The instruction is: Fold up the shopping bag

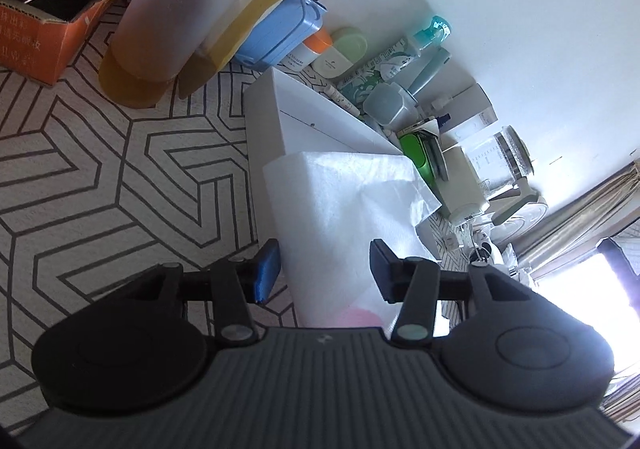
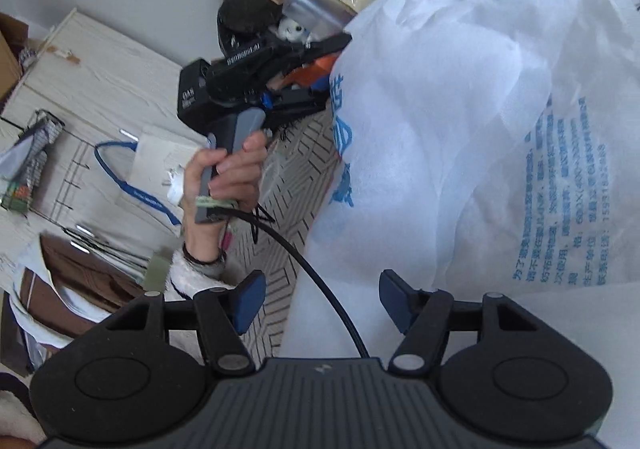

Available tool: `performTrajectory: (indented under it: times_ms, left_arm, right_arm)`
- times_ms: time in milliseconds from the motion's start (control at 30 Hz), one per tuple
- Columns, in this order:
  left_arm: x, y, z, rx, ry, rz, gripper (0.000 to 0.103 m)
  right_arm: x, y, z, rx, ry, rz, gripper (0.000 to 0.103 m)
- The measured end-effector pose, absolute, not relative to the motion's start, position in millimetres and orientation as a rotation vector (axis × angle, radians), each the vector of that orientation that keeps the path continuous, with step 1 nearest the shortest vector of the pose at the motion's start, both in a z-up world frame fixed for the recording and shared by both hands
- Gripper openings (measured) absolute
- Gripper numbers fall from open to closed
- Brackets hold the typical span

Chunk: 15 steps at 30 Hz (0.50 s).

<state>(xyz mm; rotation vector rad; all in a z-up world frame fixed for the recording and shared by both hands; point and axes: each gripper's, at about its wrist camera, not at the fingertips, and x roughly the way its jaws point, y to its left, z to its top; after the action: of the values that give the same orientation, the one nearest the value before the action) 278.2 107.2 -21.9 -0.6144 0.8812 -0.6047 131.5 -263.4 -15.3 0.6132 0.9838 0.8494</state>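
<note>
Left gripper (image 1: pixel 324 269) straddles the white shopping bag (image 1: pixel 352 201), pads clear; right gripper (image 2: pixel 320 301) gapes over it, holding nothing; orange box (image 1: pixel 44 37) holds clutter.

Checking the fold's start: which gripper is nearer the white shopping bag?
Hard to separate. The left gripper has the white shopping bag between its open jaws; the right gripper also straddles bag material, unpinched.

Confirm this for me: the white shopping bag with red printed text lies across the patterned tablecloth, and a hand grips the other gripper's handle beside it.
Wrong in one respect: the printed text on the white shopping bag is blue, not red, as the right wrist view shows. The rest stands: the bag lies across the patterned tablecloth, and a hand grips the other gripper's handle beside it.
</note>
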Motion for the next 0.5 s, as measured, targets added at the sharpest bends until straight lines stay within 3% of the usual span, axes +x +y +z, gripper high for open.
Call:
performTrajectory:
  times_ms: [33, 133, 233, 300, 367, 400, 433, 467, 500]
  left_arm:
    - [278.6, 106.2, -19.0, -0.579, 0.875, -0.602, 0.049]
    - [286.0, 107.0, -18.6, -0.576, 0.871, -0.611, 0.07]
    - [293.8, 103.7, -24.3, -0.601, 0.913, -0.642, 0.072]
    - [298.2, 96.5, -30.0, -0.583, 0.96, -0.634, 0.073]
    - [299.4, 94.0, -34.4, -0.59, 0.953, -0.626, 0.073]
    - [299.7, 93.8, -35.4, -0.594, 0.946, -0.624, 0.071]
    - [300.0, 93.6, -36.2, -0.598, 0.939, -0.622, 0.06]
    - [299.7, 93.0, -34.4, -0.583, 0.928, -0.62, 0.036]
    - [299.4, 92.4, -32.4, -0.568, 0.916, -0.619, 0.033]
  right_arm:
    - [131.2, -263.5, -6.1, 0.577, 0.952, 0.785, 0.061]
    - [134.2, -255.0, 13.9, 0.449, 0.882, 0.625, 0.054]
    - [131.6, -236.9, 11.5, 0.286, 0.865, 0.518, 0.042]
    - [129.0, -225.8, 2.1, 0.204, 0.885, 0.495, 0.026]
    - [125.1, -213.6, -10.3, 0.125, 0.913, 0.488, 0.024]
    - [122.9, -210.2, -12.4, 0.101, 0.91, 0.485, 0.023]
    - [120.7, -207.6, -13.4, 0.081, 0.904, 0.482, 0.022]
    - [119.4, -207.6, -13.7, 0.071, 0.902, 0.486, 0.022]
    - [118.3, -208.3, -13.8, 0.064, 0.901, 0.492, 0.022]
